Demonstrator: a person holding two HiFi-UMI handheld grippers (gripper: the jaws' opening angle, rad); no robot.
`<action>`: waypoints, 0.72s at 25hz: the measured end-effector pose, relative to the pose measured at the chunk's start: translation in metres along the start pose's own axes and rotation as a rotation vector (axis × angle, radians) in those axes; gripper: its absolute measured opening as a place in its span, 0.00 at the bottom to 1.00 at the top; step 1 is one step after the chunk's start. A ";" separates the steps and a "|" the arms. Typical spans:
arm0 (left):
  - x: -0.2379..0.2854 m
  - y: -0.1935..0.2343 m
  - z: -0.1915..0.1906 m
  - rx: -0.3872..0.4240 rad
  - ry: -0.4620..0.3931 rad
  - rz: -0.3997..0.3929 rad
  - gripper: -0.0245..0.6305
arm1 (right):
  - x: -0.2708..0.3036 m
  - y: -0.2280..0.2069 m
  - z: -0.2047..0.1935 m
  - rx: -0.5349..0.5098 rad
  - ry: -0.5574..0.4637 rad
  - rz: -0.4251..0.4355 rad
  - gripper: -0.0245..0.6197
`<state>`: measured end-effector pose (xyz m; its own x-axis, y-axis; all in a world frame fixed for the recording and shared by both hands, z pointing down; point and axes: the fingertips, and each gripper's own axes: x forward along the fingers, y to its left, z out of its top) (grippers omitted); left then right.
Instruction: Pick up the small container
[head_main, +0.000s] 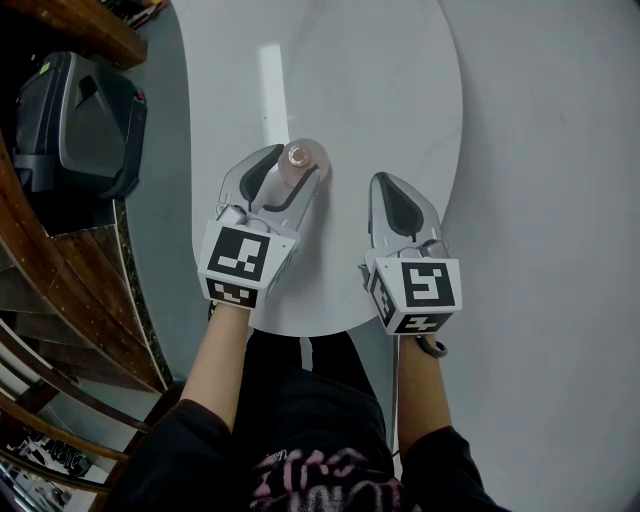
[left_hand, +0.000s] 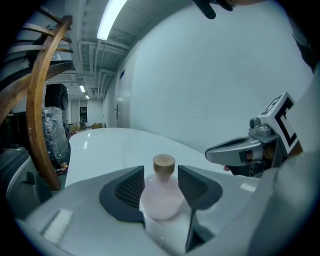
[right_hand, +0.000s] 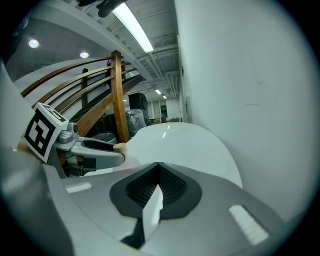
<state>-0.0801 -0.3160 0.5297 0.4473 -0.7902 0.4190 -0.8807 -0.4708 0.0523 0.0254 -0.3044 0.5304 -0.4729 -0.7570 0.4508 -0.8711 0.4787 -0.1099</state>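
Small container (left_hand: 161, 194): pale pink bottle with a cork stopper, upright, long axis vertical, over the middle of the white table (head_main: 350, 80). It sits between the fingers of the left gripper (left_hand: 162, 186), out toward their tips. The dark ribbed pads flank the round body on both sides and appear to press on it, and the cork stands clear above them. The head view agrees, showing the bottle at the far end of the left gripper, which reaches in low along the table. Right gripper (right_hand: 159, 169): fingers pressed together, nothing between them. It lies beside the left one, near the container but apart from it. The left hand is thus the working one, and the next move is judged a straight lift. Not resolved: whether the base rests on the table or is clear of it, since the base merges with the white below. How firm the grip is cannot be read either.
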 end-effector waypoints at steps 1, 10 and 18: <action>0.001 0.001 0.001 -0.005 -0.001 0.000 0.35 | 0.001 0.000 0.001 0.001 0.001 0.001 0.06; 0.007 0.003 0.001 -0.042 0.008 0.011 0.34 | 0.003 -0.006 -0.001 0.006 0.003 -0.005 0.06; 0.010 -0.001 -0.001 0.000 0.004 0.000 0.30 | 0.003 -0.010 -0.001 0.011 0.005 -0.005 0.06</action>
<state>-0.0751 -0.3232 0.5345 0.4467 -0.7887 0.4224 -0.8807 -0.4707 0.0524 0.0322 -0.3111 0.5339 -0.4675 -0.7571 0.4562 -0.8750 0.4699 -0.1168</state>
